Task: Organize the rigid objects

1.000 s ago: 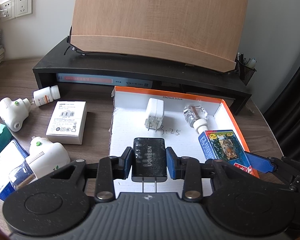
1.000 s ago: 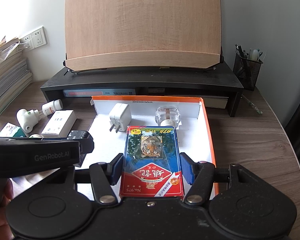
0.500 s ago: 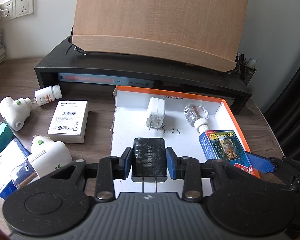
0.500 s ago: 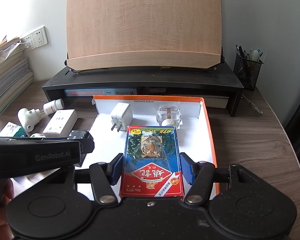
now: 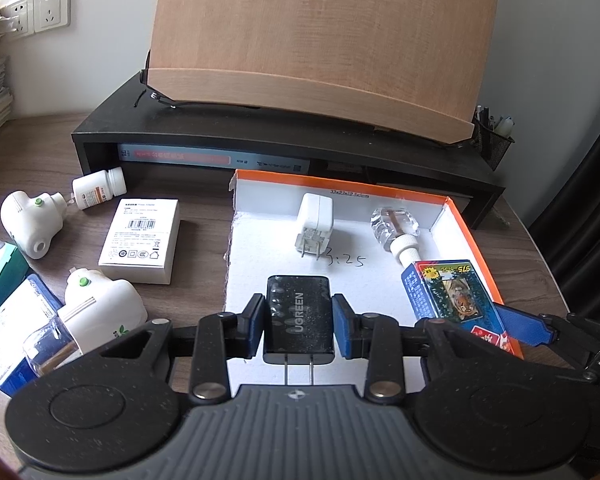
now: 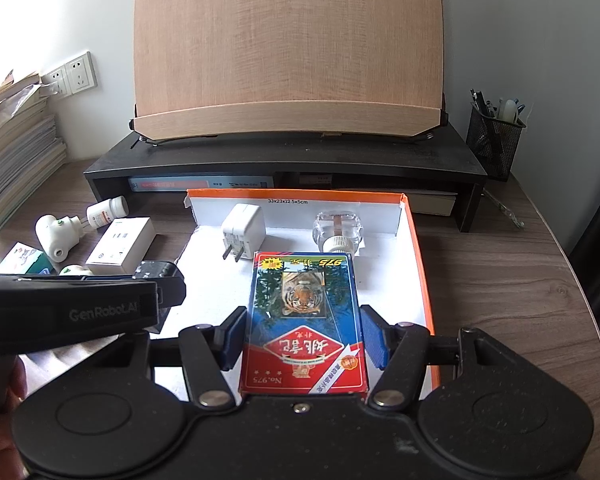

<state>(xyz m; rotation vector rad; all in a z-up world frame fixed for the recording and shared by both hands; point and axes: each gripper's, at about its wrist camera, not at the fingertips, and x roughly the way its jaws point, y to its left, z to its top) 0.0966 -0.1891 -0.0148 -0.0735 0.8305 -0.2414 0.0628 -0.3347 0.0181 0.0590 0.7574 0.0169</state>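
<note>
Black charger (image 5: 299, 317): gripped between the blue pads of the left gripper (image 5: 299, 326), prongs pointing back at the camera, over the near left part of the tray; whether it touches the floor is hidden.
Card box (image 6: 305, 322): lies between the fingers of the right gripper (image 6: 305, 336); the left pad meets its side, a thin gap shows at the right pad, so a firm hold cannot be confirmed.
Tray (image 5: 464, 224): orange-rimmed, white inside; near edge hidden behind both grippers.
White charger (image 5: 315, 224): at the tray's back.
Clear bottle (image 5: 396, 226): beside it, neck partly behind the card box.
Left of tray: white box (image 5: 140, 246), pill bottle (image 5: 98, 188); further items cut off.
</note>
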